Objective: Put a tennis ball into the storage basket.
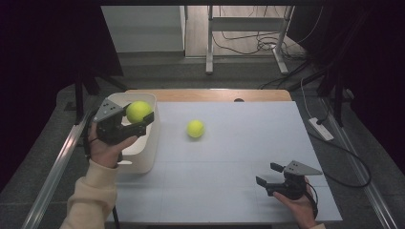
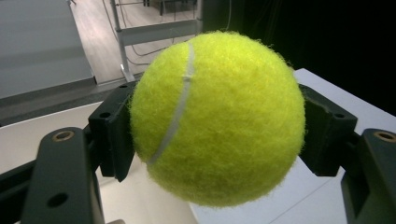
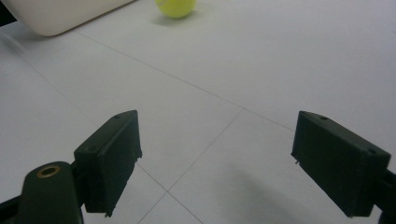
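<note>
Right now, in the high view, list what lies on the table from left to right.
White bin → tennis ball on the table → right tool, held open near the front edge.

My high view looks forward and down over the whole table [image 1: 229, 191] from the near edge. My left gripper view sits very close behind the held tennis ball [image 2: 217, 116], facing the far edge. My right gripper view skims low from the near right corner, sharing the second ball [image 3: 176, 7] and bin [image 3: 60, 16] with the high view.
</note>
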The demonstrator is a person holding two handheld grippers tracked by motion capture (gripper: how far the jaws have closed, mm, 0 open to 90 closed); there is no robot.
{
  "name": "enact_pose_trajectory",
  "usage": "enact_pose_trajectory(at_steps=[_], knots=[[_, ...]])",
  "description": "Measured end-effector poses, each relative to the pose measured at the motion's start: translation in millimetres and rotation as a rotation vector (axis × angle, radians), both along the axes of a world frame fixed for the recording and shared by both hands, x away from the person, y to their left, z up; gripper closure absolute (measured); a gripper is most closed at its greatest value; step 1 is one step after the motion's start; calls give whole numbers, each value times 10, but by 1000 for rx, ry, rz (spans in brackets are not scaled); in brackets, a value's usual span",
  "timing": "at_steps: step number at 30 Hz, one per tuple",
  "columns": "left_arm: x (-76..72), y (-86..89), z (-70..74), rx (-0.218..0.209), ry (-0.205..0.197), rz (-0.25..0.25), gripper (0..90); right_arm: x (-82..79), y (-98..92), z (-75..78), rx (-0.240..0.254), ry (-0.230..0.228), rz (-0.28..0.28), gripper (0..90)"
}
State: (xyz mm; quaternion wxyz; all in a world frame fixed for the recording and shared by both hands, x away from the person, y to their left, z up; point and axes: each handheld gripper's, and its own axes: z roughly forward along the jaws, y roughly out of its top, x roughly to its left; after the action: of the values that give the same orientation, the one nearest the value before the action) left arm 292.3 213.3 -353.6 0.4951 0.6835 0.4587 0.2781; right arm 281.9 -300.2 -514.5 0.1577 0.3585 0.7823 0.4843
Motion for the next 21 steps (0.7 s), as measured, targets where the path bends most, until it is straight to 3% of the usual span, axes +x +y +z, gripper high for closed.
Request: enact_pose_trajectory(at_steps=[21], knots=[[199,197,33,23,45,56,262,9,-11,-1,0,2,-11,153]])
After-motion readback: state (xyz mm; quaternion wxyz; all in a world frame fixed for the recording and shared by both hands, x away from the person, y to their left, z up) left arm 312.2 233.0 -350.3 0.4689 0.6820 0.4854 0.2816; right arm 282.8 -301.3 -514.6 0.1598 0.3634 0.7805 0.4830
